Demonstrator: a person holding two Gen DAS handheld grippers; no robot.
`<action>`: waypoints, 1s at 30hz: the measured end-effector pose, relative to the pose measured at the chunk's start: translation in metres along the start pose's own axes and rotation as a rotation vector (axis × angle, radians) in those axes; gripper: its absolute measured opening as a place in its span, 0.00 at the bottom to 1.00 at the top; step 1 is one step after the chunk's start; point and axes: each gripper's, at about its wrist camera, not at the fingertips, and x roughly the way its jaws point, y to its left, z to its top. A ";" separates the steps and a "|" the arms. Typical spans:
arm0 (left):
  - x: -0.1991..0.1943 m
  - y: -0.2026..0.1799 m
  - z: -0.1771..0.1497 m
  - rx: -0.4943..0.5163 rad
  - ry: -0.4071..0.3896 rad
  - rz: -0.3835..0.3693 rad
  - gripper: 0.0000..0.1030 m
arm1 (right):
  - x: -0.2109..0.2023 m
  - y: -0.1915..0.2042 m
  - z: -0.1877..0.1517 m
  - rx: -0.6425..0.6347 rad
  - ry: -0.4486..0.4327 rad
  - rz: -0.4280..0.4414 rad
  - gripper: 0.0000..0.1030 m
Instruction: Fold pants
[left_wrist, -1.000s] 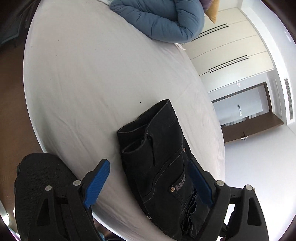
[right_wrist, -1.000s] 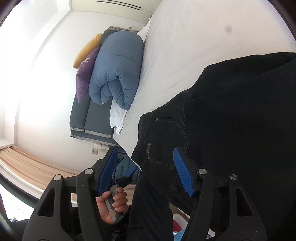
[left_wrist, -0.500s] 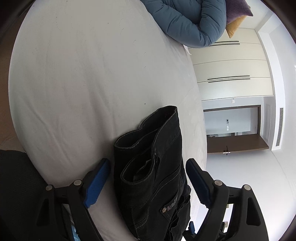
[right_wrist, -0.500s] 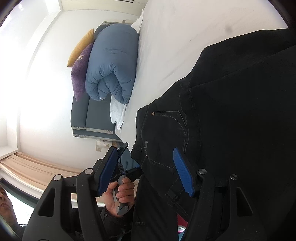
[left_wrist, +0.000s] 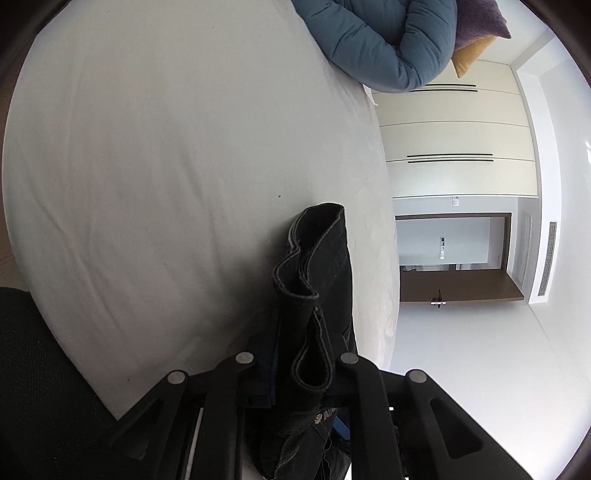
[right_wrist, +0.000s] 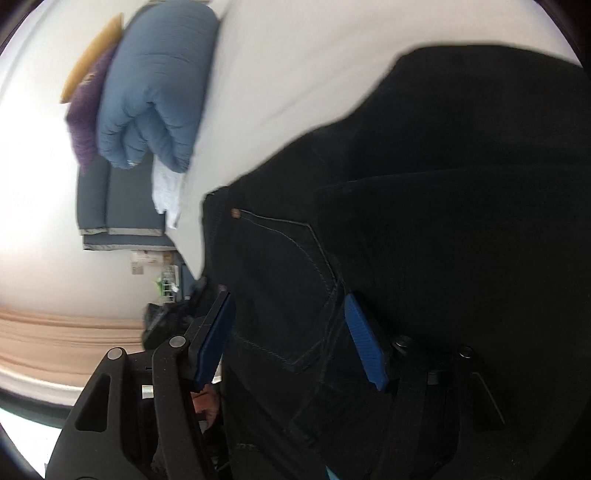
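Black denim pants (left_wrist: 319, 295) lie folded near the edge of a white bed (left_wrist: 166, 166). My left gripper (left_wrist: 295, 373) is shut on the bunched waistband end of the pants, which stands up between its jaws. In the right wrist view the pants (right_wrist: 424, 221) fill the right side, back pocket stitching showing. My right gripper (right_wrist: 291, 336) is open, its blue pads (right_wrist: 364, 343) on either side of the pocket area, right above the fabric.
A rolled blue duvet (left_wrist: 380, 40) with purple and yellow pillows (left_wrist: 476, 22) lies at the far end of the bed. White wardrobe doors (left_wrist: 454, 140) and a doorway (left_wrist: 454, 243) stand beyond the bed edge. A grey headboard (right_wrist: 114, 206) shows in the right wrist view.
My left gripper has moved in and closed on the waistband end of the pants. My right gripper has moved closer over the pocket area and stays open.
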 end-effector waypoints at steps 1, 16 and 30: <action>-0.001 -0.005 -0.001 0.019 -0.003 0.002 0.13 | 0.002 -0.002 0.001 0.007 -0.011 0.015 0.58; -0.006 -0.088 -0.021 0.323 -0.018 0.040 0.13 | 0.021 -0.004 0.001 -0.021 -0.097 0.008 0.49; 0.064 -0.214 -0.186 0.993 0.149 0.119 0.13 | -0.100 0.023 -0.009 -0.121 -0.255 0.247 0.71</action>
